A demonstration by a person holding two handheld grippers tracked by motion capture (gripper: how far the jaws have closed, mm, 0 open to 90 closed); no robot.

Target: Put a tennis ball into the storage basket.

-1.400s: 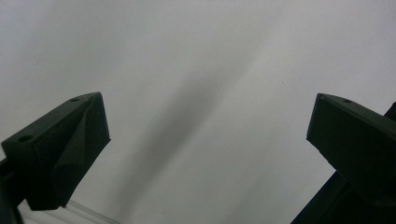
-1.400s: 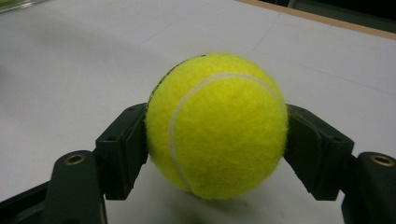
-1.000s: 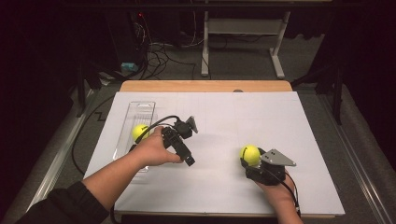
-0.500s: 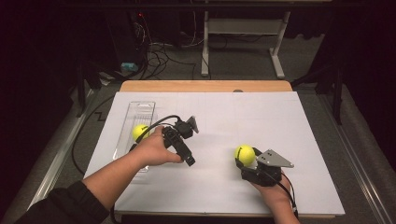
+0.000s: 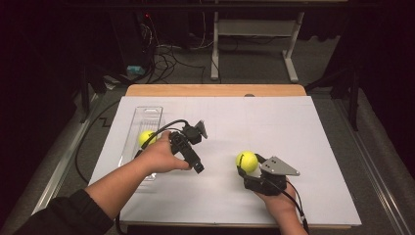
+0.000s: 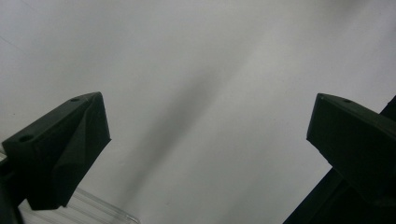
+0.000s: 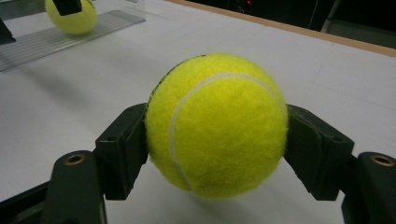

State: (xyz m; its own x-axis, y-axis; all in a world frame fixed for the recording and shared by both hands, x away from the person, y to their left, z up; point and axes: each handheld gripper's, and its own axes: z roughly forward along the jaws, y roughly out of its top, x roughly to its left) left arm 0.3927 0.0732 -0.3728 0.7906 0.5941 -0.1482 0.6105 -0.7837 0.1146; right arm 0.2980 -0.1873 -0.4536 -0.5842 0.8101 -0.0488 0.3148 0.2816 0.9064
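The bench (image 5: 313, 147), covered by a white sheet, fills the centre of the high view. The right gripper (image 5: 246, 169) sits at lower right of centre in that view, held from below by the right hand (image 5: 276, 203). Its jaws are closed on a yellow tennis ball (image 5: 246, 160); the right gripper view confirms contact, with a black jaw pressed against each side of the ball (image 7: 217, 123), which is at the sheet's surface.

The left gripper (image 5: 195, 164) lies left of centre, gripped by the left hand (image 5: 159, 156), its cable looping over the hand. In the left gripper view its jaws stand wide apart with nothing between them but white sheet.

A second tennis ball (image 5: 146, 138) rests in a clear plastic tray (image 5: 147, 115) at the left of the sheet, just beside the left hand. It also appears at the upper left of the right gripper view (image 7: 71, 16), on the tray (image 7: 56, 39). The two balls are well apart.
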